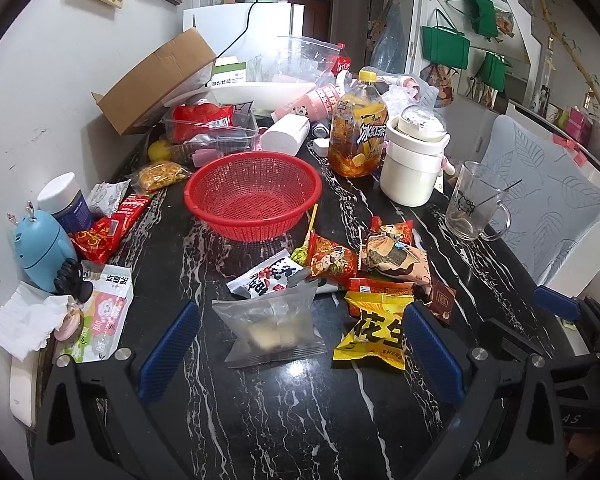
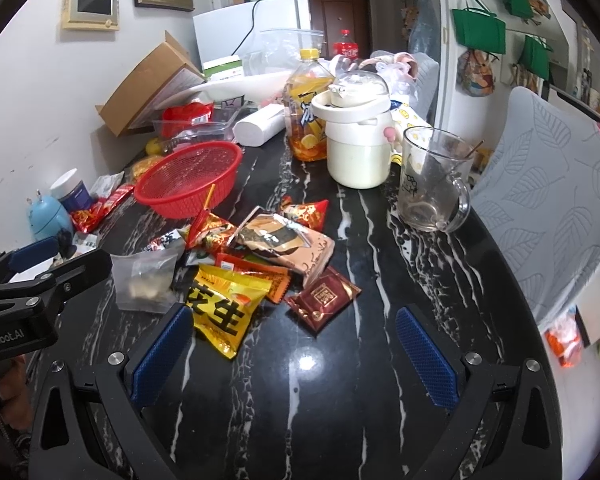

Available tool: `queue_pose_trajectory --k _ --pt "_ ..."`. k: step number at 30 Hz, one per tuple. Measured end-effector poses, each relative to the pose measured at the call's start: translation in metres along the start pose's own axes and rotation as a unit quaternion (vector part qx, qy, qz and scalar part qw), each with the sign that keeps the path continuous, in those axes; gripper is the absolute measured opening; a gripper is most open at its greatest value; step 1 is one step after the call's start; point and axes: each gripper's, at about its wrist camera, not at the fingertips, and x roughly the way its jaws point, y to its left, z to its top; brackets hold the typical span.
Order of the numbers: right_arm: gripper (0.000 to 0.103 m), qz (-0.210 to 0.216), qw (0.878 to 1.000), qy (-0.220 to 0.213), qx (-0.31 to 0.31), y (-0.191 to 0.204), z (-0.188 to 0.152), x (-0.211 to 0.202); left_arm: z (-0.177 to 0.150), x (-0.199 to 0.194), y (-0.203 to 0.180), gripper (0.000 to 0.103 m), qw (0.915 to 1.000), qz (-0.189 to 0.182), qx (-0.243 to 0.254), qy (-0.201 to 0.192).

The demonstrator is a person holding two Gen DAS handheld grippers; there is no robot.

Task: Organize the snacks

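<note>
Grippers hover over the near edge of a black marble table [image 1: 284,420]; left gripper [image 1: 300,344] spread wide around a frosted pouch [image 1: 274,330]; right gripper [image 2: 296,356] spread, empty; snack packets [image 2: 268,264] piled mid-table; red basket [image 1: 254,194] beyond, empty.

Snack packets [image 2: 260,256] lie heaped flat on black marble; red basket [image 1: 253,196] stands upright behind.
</note>
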Motion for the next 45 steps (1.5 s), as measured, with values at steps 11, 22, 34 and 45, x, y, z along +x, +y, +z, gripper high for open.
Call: queue_pose_trajectory --k 11,22,34,45 --pt "0.103 0.0 1.0 0.001 -0.005 0.003 0.001 -0.001 0.0 0.001 0.0 0.103 1.0 0.0 -0.004 0.002" --pt "0.103 0.0 1.0 0.001 -0.005 0.003 0.001 -0.001 -0.002 0.0 0.005 0.103 0.9999 -0.004 -0.009 0.004" --pt "0.103 0.0 1.0 0.002 -0.006 0.004 0.001 -0.001 -0.004 0.003 0.008 0.103 0.9998 -0.005 -0.017 0.011" --pt "0.103 0.001 1.0 0.021 -0.003 0.001 -0.011 0.012 -0.013 0.023 0.012 0.103 0.9991 0.003 -0.017 0.039"
